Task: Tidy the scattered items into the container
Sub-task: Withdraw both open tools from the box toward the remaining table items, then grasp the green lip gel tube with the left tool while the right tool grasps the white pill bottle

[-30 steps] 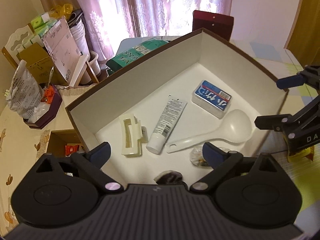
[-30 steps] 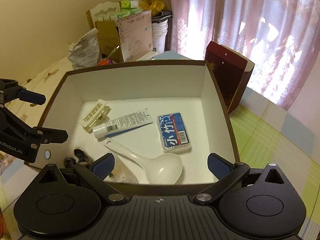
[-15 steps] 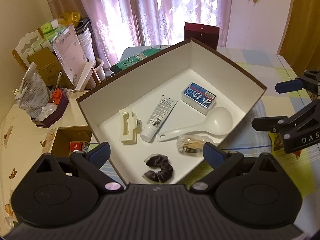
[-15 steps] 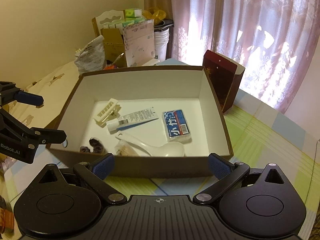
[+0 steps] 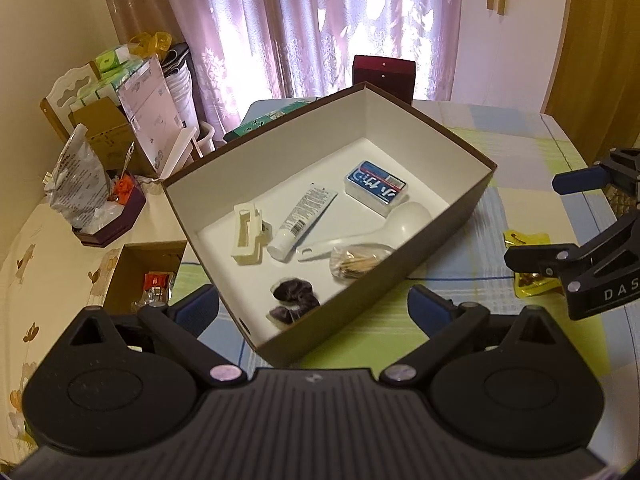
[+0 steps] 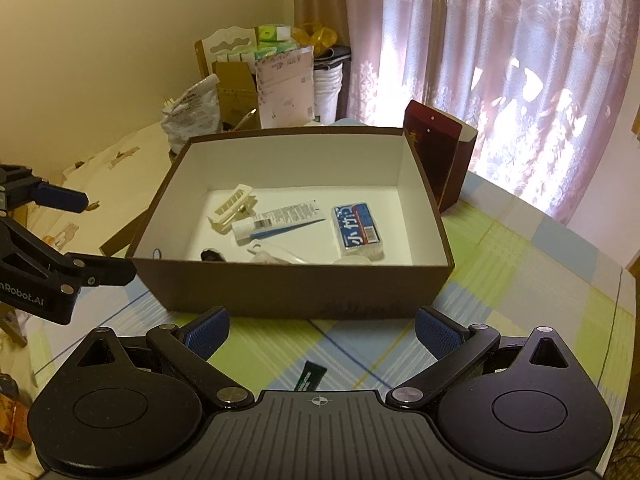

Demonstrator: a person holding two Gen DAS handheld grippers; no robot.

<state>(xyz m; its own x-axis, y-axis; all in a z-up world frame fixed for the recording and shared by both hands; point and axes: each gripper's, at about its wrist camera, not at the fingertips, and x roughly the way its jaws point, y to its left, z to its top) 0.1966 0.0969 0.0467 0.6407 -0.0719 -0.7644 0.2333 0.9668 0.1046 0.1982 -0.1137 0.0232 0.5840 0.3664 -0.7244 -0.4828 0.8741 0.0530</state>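
Observation:
A brown box (image 5: pixel 448 220) with a white inside stands on the checked tablecloth. In it lie a cream hair clip (image 5: pixel 246 236), a white tube (image 5: pixel 302 222), a blue pack (image 5: pixel 376 186), a white spoon (image 5: pixel 384 228), a bag of toothpicks (image 5: pixel 356 262) and a dark scrunchie (image 5: pixel 294 300). My left gripper (image 5: pixel 314 308) hangs open and empty over the box's near corner. To the right of the box my right gripper (image 5: pixel 548 220) is open too. In the right wrist view the right gripper (image 6: pixel 322 332) is in front of the box wall (image 6: pixel 304 292), holding nothing, with the left gripper (image 6: pixel 92 236) at the left.
A yellow packet (image 5: pixel 528 280) lies on the cloth right of the box. A dark green packet (image 6: pixel 310 376) lies on the cloth under my right gripper. A dark red box (image 6: pixel 436 160) stands behind the container. Cardboard boxes and bags (image 5: pixel 100 168) crowd the left side.
Both grippers have drawn back from the box, which now looks smaller and farther. The scrunchie and the box's near wall have come into view. Both stay open.

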